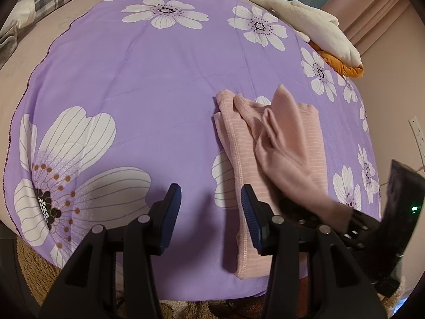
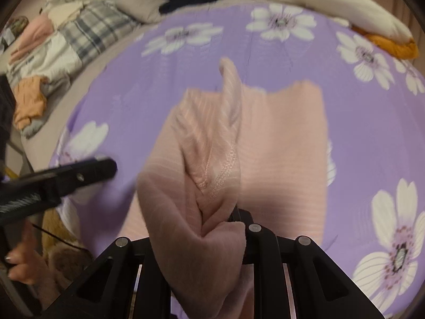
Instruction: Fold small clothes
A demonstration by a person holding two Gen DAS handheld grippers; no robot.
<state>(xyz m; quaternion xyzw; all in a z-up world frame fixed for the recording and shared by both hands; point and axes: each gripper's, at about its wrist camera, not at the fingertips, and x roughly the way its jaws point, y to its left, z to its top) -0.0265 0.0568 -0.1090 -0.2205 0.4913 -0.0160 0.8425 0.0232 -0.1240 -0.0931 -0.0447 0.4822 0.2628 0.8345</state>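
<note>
A pink striped garment lies partly folded on a purple floral sheet. My left gripper is open and empty, low over the sheet, with its right finger at the garment's left hem. My right gripper is shut on a bunched fold of the pink garment and holds it lifted over the flat part. The right gripper also shows in the left wrist view, at the lower right with cloth trailing from it. The left gripper shows at the left of the right wrist view.
A white and orange plush toy lies at the sheet's far right edge. Plaid bedding and piled clothes lie at the far left. A dark navy garment lies at the back. A wall socket is at the right.
</note>
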